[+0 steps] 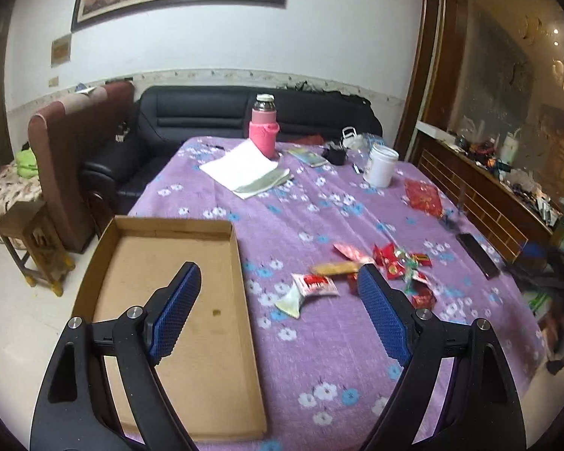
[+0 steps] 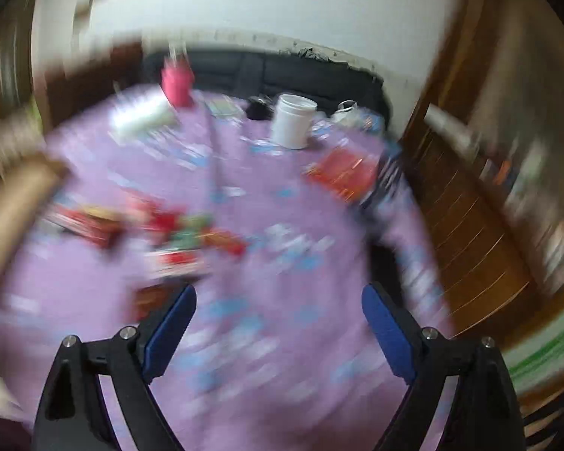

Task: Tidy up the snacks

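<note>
Cardboard tray [image 1: 169,300] lies at the bench [image 1: 319,338] left edge, snacks [image 1: 361,274] beside it; left tool [image 1: 278,274] and right tool [image 2: 278,295] gape wide, holding nothing.

The left gripper [image 1: 279,276] is built of matte black plastic: two broad, curved arms, each with a long teardrop slot cut through it, joined by short black links. Round silver screw heads mark the pivots, two on each side. Its fingers [image 1: 176,312] carry flat blue pads with a fine knurled, diamond-grid face. The right gripper [image 2: 278,298] has the same black frame, silver screws and blue pads.
</note>
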Tool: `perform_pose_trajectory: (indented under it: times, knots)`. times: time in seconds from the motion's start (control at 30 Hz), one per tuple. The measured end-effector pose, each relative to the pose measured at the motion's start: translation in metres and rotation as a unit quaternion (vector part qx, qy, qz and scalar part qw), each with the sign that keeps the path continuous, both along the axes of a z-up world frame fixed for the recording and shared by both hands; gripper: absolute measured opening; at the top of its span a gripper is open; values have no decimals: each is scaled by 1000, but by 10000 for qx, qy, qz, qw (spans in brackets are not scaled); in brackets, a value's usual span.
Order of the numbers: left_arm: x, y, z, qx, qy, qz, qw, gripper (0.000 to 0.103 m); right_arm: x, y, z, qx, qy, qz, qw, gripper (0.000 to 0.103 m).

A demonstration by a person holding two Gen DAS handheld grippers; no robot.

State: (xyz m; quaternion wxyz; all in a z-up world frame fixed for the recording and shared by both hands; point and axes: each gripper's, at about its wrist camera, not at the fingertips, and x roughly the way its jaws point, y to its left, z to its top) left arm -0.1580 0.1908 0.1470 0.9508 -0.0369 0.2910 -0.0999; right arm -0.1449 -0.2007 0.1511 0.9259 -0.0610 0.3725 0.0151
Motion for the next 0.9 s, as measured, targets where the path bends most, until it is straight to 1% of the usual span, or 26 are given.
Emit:
perform_pose_trajectory:
  times: [0.03, 0.1, 0.13, 0.17, 0.2, 0.23, 0.27, 0.3, 0.33, 0.37, 0.43, 0.5, 0.57, 0.63, 0.67, 0.73, 0.8, 0.9]
  knots:
    - [8, -6, -5, -18, -3, 7, 10000, 86, -26, -5, 0, 266, -252, -29, 9993, 91]
    - [28, -21, -14, 20, 107, -103, 9999, 86, -53, -8, -3, 303, -578, -321, 9974, 91]
    - [38, -30, -18, 41, 222, -168, 9996, 86, -55, -9, -3, 408, -664, -433, 9960, 91]
    - [50, -40, -25, 21, 393, -218, 9990, 86, -51, -11, -5, 794, -689, -350, 9938, 91]
    - [56, -46, -28, -16, 478, -255, 9985, 86, -40, -10, -9, 1173, -635, -187, 9909, 91]
    - [60, -52, -32, -62, 541, -331, 9980, 86, -25, -8, -16, 1583, -454, 12, 9863, 91]
    - [61, -58, -36, -75, 557, -410, 9976, 86, -11, -3, -22, 1798, -253, 143, 9833, 87]
    - [60, -63, -40, -52, 546, -446, 9975, 86, 7, 5, -32, 1952, 12, 278, 9804, 81]
    - [58, -66, -44, -31, 555, -442, 9975, 86, 23, 14, -42, 2026, 292, 412, 9780, 69]
    - [56, -68, -50, -32, 623, -374, 9974, 86, 40, 25, -55, 2015, 629, 557, 9759, 58]
    - [54, -65, -62, -227, 888, -232, 9955, 86, 62, 37, -79, 1941, 1052, 640, 9732, 50]
    - [53, -60, -66, -368, 1033, -108, 9939, 86, 72, 33, -89, 2129, 1127, 601, 9687, 51]
    - [55, -60, -69, -341, 1112, 11, 9932, 86, 76, 33, -93, 1874, 1107, 499, 9747, 51]
    - [60, -65, -71, -250, 1157, 23, 9930, 86, 75, 40, -93, 1717, 1111, 590, 9771, 51]
    - [63, -71, -72, -186, 1170, -17, 9930, 86, 76, 45, -96, 1639, 1142, 663, 9776, 51]
    - [71, -85, -74, -12, 1195, -142, 9927, 86, 75, 58, -101, 1305, 1158, 670, 9824, 51]
    - [78, -98, -76, 85, 1180, -294, 9925, 86, 73, 65, -104, 1232, 1103, 674, 9839, 55]
    - [90, -118, -79, 293, 1127, -474, 9921, 86, 74, 73, -110, 1235, 1163, 698, 9830, 57]
